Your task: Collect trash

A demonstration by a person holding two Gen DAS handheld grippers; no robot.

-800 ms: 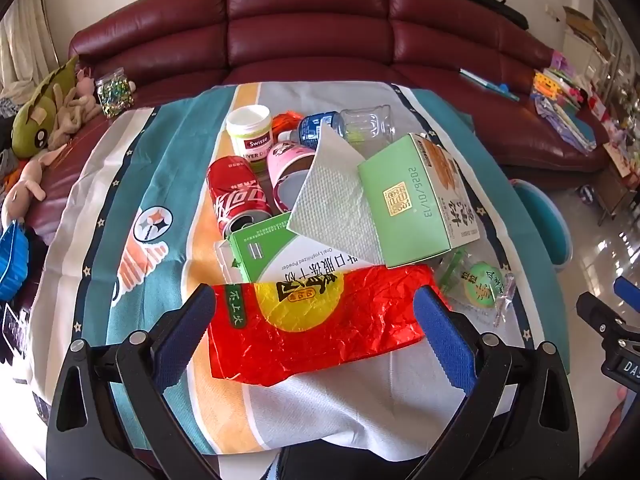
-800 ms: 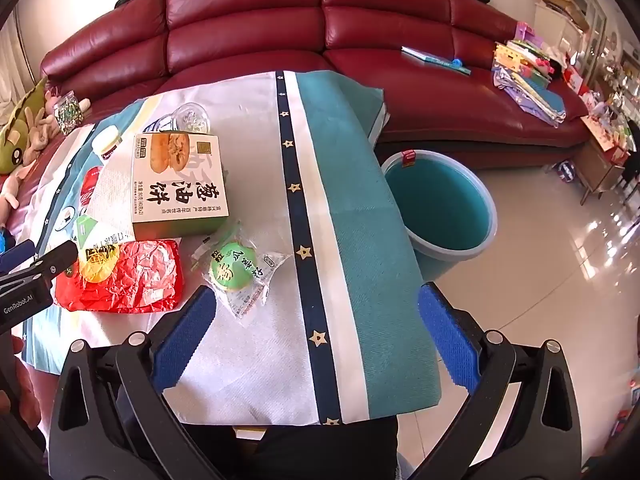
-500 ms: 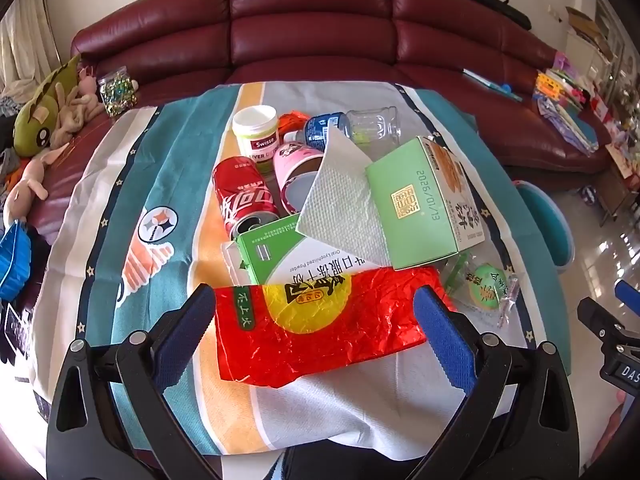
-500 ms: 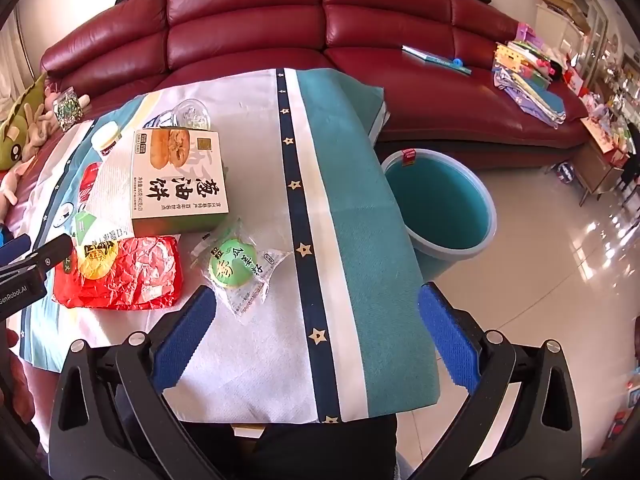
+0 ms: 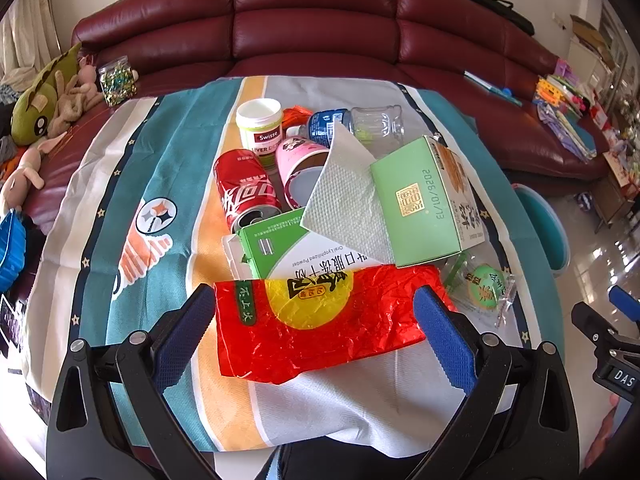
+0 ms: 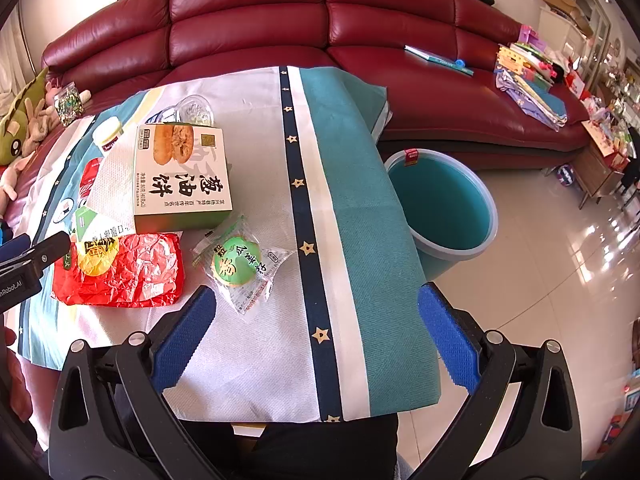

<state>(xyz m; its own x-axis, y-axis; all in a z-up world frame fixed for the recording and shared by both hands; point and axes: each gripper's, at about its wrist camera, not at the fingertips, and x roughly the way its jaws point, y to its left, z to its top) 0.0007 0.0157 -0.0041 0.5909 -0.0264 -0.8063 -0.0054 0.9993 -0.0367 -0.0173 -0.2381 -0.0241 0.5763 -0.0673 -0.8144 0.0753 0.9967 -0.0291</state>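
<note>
The red wrapper (image 5: 320,320) is looking shiny and crinkly. The napkin (image 5: 344,196) is looking like soft, bumpy paper. At twelve o'clock, the sofa (image 5: 312,28) is shining like smooth leather. The tablecloth (image 6: 360,220) is looking woven and dull.

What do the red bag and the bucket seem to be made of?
Red bag: thin glossy plastic or foil film, judging by sharp crinkles and bright glints. Bucket: probably smooth moulded plastic, with even teal walls and a pale rolled rim.

Left hand-held gripper (image 5: 312,332) slightly nearer the red wrapper (image 5: 320,320).
</note>
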